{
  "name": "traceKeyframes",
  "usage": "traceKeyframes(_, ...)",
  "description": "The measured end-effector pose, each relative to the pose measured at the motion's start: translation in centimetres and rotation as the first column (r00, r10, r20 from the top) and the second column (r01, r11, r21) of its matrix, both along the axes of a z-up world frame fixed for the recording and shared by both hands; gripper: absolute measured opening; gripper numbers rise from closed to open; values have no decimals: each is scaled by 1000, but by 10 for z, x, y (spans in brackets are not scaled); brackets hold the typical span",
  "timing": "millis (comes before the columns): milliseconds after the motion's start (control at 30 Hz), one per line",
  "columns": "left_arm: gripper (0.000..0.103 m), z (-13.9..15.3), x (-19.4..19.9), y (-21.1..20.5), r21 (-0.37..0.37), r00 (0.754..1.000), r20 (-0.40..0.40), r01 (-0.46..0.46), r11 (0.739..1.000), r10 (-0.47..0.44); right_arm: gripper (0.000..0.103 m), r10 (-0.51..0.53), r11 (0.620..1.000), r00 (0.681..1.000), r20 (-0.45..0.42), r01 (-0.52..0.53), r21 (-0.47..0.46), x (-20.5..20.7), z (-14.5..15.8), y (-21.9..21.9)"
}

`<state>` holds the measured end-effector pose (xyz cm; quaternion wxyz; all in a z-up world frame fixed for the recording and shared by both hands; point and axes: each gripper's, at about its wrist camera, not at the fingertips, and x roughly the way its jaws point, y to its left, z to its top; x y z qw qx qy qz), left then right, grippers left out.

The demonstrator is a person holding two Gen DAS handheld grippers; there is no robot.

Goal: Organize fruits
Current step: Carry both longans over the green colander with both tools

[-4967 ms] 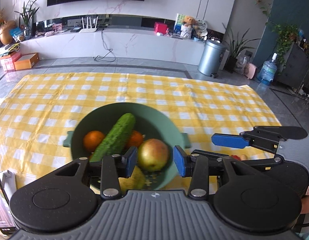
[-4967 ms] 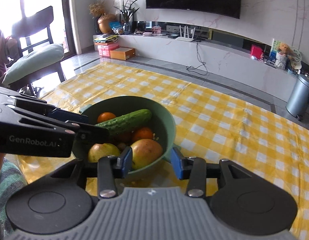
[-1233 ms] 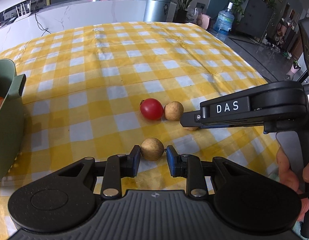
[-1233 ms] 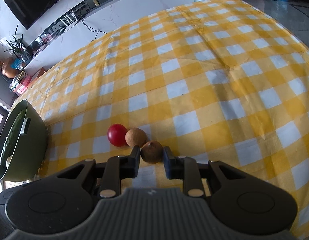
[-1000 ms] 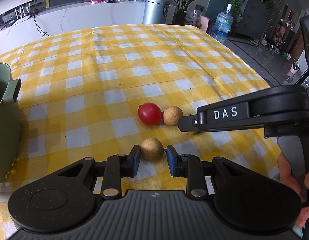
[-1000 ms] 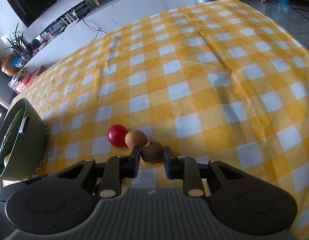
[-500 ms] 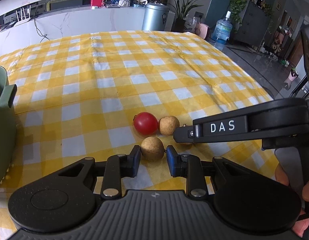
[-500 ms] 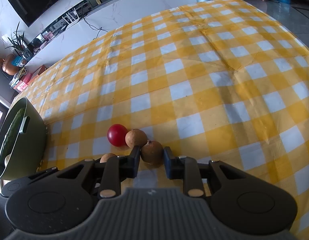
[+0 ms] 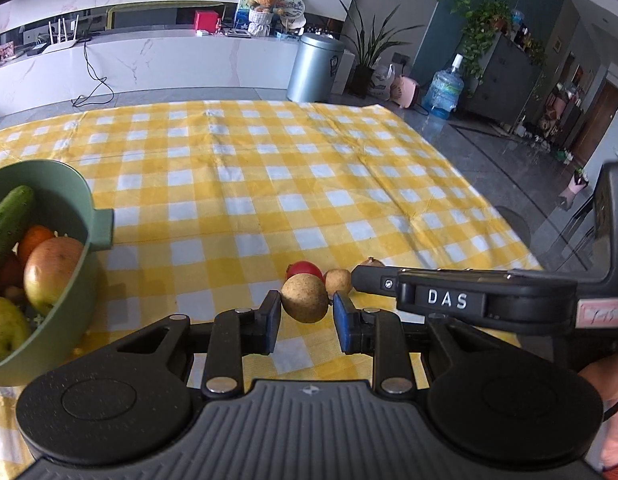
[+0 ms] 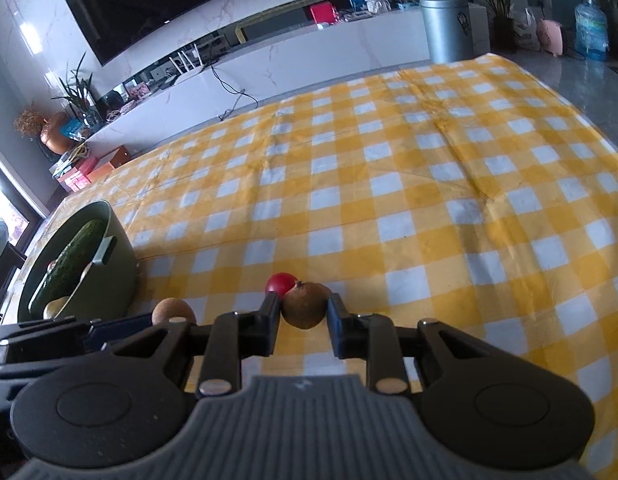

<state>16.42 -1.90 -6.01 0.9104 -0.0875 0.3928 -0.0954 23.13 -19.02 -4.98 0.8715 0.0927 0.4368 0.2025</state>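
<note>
From the left wrist, the left gripper point(image 9: 305, 312) pinches a tan round fruit point(image 9: 305, 298) above the checked surface point(image 9: 269, 184), beside a green bowl point(image 9: 69, 280). From the right wrist, the right gripper point(image 10: 303, 318) clamps a brown fruit point(image 10: 305, 305) beside a red tomato point(image 10: 280, 282).

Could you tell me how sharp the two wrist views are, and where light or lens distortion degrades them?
Left wrist view: sharp on the held brown fruit and the green bowl; fisheye bends the checked cloth. Right wrist view: softer, the cloth smeared toward the right edge; window glare at far left; its held brown fruit stays readable.
</note>
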Motion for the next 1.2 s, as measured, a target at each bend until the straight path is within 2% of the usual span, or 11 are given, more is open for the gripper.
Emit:
traceKeyframes(167, 31, 25, -12, 21, -5, 999, 28, -28, 1000, 28, 22, 54, 998, 996, 64, -57, 38, -16, 16, 12)
traceKeyframes(333, 31, 39, -23, 49, -46, 995, 47, -88, 995, 90, 22, 126, 987, 985, 117, -137, 88, -30, 35, 36)
traceKeyframes(500, 31, 48, -29, 77, -73, 985, 66, -155, 985, 159, 21, 241, 964, 951, 193, -257, 64, -42, 56, 76)
traceKeyframes(667, 31, 57, -35, 109, -120, 971, 87, -213, 970, 224, 21, 338, 935, 913, 230, -354, 31, -42, 69, 113)
traceKeyframes(800, 31, 53, -33, 139, -177, 956, 41, -279, 944, 290, 21, 408, 909, 878, 251, -417, -19, -38, 74, 143)
traceKeyframes(1000, 31, 34, -16, 174, -249, 939, -65, -342, 906, 337, 21, 513, 857, 828, 225, -511, -70, -23, 66, 177)
traceKeyframes(1200, 31, 12, -2, 195, -249, 916, -159, -397, 883, 367, 21, 571, 821, 796, 201, -554, -139, -7, 51, 199)
